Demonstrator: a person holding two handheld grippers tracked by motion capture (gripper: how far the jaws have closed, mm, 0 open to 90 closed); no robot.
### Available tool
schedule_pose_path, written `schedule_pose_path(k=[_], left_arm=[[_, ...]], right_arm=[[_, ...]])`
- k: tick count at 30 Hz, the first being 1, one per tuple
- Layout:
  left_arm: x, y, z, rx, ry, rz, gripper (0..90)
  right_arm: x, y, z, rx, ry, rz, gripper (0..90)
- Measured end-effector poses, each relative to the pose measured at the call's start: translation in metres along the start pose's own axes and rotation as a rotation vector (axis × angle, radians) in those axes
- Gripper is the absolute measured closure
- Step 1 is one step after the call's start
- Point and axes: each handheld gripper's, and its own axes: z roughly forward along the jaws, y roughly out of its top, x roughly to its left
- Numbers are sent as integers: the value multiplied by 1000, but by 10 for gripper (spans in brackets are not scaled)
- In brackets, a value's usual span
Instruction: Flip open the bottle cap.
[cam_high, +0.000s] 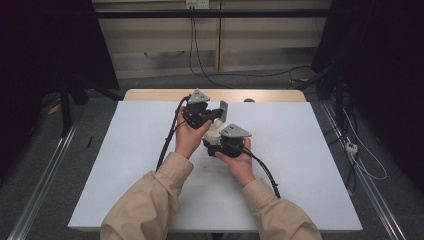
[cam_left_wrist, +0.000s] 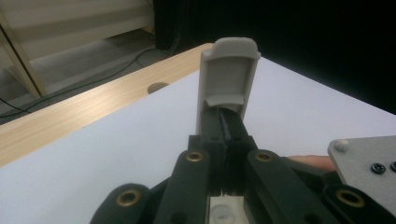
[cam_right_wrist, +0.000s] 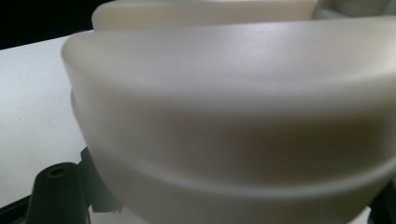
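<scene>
Both hands meet over the middle of the white table (cam_high: 300, 165). My left gripper (cam_high: 215, 113) is shut on a grey plastic flap-like piece (cam_high: 223, 108). In the left gripper view that grey piece (cam_left_wrist: 229, 70) stands upright, pinched at its lower end between the closed black jaws of the left gripper (cam_left_wrist: 225, 128). Just in front of it, my right gripper (cam_high: 216, 140) is shut on a white rounded object (cam_high: 214, 131). The right gripper view has the white object (cam_right_wrist: 233, 107) very close and blurred, with one black finger (cam_right_wrist: 56, 191) at the lower left. How the two parts join is hidden.
A wooden strip (cam_high: 215, 95) with a round hole (cam_high: 248, 100) runs along the table's far edge. Metal rails (cam_high: 45, 175) flank the table. Cables (cam_high: 360, 160) lie on the floor at the right. The right gripper's grey plate (cam_left_wrist: 366, 161) sits close beside the left jaws.
</scene>
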Motion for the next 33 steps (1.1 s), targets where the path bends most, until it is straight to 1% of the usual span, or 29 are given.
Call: schedule_pose_path(k=[4,9,14,16,18,22,26,31,33], left_arm=[[0,-1,2,1,1,-3,898],[1,-1,4,4,3,0,899],[2,-3,7,9,3,-8,899],[2,-4,8,12,4,-2,899],[2,-4,10,14,1,-9,899],[2,-4,11,17,2,-1,899],[2,-5,13,17,-1,-9,899],[2,-4,14,22,1,-3,899],[2,-3,14,22,-1,-7,899]], right_arm=[[-1,0,0,1,2,8,186],[-1,0,0,1,1,5,186],[-1,0,0,1,1,5,186],[-1,0,0,2,2,7,186],[0,0,0,2,2,7,186],[-1,0,0,3,2,7,186],[-1,0,0,2,3,8,186],[-1,0,0,3,2,7,186],[-1,0,0,3,2,7,186]])
